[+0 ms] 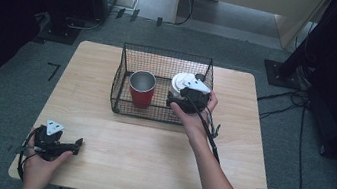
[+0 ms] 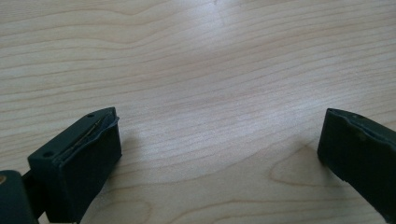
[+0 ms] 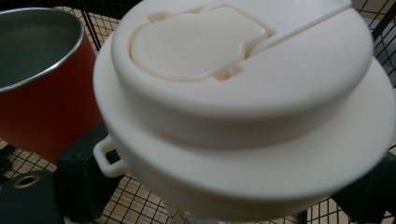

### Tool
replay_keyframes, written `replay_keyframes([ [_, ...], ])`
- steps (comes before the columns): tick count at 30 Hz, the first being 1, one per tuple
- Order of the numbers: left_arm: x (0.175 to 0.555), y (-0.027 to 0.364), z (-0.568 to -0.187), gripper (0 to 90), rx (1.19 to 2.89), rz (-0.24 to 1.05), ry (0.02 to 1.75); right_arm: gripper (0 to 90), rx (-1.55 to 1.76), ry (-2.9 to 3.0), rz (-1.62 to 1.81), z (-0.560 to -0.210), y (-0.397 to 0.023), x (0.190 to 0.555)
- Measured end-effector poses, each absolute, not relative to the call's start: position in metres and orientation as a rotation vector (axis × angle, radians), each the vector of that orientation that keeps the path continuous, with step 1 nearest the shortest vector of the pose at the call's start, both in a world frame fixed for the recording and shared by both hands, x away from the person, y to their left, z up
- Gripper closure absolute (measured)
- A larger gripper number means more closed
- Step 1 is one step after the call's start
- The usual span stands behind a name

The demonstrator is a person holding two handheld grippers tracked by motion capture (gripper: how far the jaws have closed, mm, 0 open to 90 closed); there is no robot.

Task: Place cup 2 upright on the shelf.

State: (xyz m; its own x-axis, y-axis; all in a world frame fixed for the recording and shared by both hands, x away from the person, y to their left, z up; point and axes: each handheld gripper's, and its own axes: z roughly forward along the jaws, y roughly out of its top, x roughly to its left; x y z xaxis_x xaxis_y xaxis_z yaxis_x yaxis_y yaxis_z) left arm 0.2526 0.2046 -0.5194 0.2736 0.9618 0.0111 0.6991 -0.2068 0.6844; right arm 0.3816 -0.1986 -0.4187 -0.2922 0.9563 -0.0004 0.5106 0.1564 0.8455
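Nearest, the left gripper (image 1: 79, 142) is resting on the wooden table (image 1: 147, 152), jaws spread wide around nothing. Farther off, the right gripper (image 1: 171, 101) is reaching into the wire basket (image 1: 123, 80), its jaws flanking a white lidded cup (image 3: 243, 112); whether they are pinching it is unclear. The cup is standing upright, long axis vertical, beside a red cup (image 1: 141, 89). It looks like the placing step; next, withdrawing cleanly.

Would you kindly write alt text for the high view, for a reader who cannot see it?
A person's right gripper reaches into a wire basket on a wooden table, at a white lidded cup beside a red cup. The left gripper rests near the table's front left corner, away from the basket.
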Motion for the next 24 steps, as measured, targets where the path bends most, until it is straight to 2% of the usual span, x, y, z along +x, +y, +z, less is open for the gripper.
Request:
replay_keyframes([
  [24,0.253,0.205,-0.519,0.0,1.98,0.603,1.491,9.5,1.336,1.865,1.047,-0.412,-0.21,0.359],
])
